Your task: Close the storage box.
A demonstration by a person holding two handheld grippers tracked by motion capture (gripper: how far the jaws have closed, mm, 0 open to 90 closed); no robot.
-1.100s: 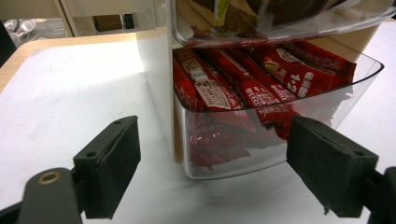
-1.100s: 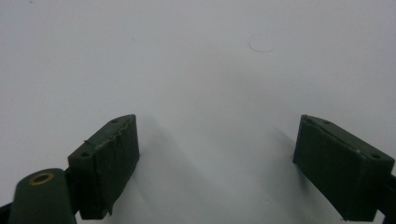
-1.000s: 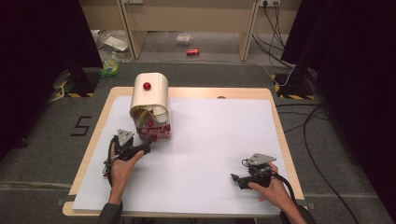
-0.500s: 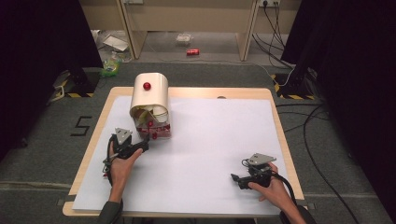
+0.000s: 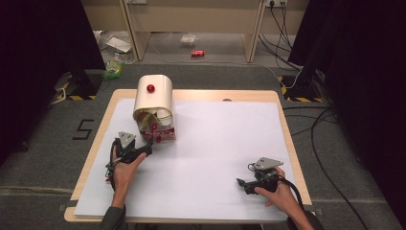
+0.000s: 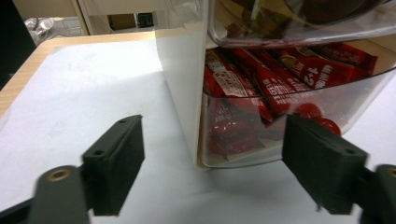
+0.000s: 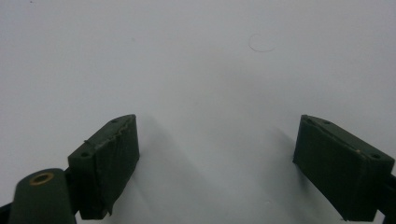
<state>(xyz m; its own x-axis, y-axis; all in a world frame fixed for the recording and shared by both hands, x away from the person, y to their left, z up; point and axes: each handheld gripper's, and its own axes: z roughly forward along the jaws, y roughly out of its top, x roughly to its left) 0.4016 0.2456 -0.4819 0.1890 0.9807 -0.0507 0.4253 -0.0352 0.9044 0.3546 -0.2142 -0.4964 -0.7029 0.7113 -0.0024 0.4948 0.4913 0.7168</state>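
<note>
Wooden table [image 5: 287,120] with a white sheet [image 5: 225,143]

A cream bread box [image 5: 154,98] holding red snack bars [image 6: 261,74] stands on the sheet's far left part.

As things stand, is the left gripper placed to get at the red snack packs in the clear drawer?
Probably yes: the left gripper, jaws open, faces the clear drawer, nothing between them, though the red packs lie behind its wall.

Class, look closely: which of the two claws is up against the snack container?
The left claw, jaws open at the clear drawer of red bars; the right claw rests on bare white paper.
</note>
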